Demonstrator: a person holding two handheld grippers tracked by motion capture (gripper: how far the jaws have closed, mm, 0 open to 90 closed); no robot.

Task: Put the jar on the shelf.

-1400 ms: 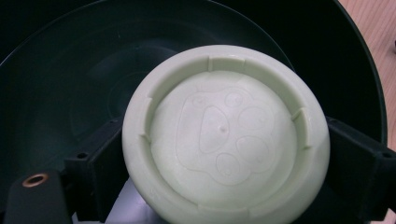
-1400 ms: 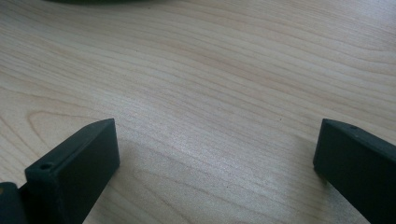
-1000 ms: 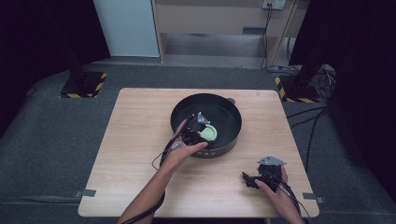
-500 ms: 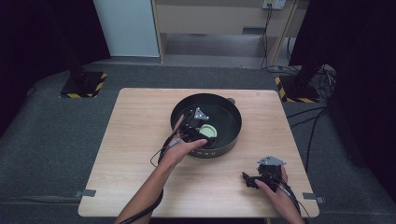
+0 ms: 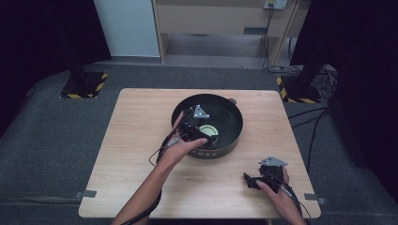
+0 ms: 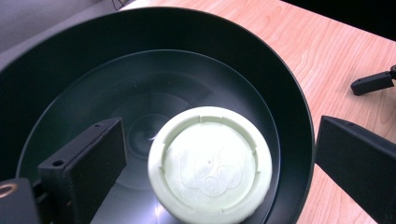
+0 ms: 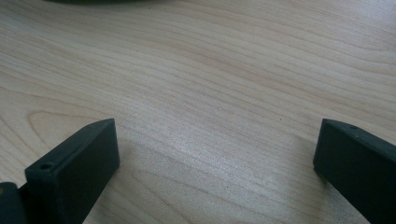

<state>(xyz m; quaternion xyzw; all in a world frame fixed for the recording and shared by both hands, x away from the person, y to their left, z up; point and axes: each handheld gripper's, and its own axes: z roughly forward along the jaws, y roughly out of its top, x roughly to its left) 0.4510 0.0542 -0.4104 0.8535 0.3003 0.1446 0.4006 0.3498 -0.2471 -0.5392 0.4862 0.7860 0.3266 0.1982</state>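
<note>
While the high view blurs it, the left gripper [image 6: 212, 154] view shows jaws spread around the pale green lid [image 6: 210, 164] in the black pan [image 6: 289, 98].

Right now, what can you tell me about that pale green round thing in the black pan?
The pale green lid is a round, plastic-looking disc with a raised rim and a faint embossed picture in its middle. It lies flat on the shiny bottom of the black pan, off-centre. The left tool is open above it, one jaw each side, not touching.
</note>
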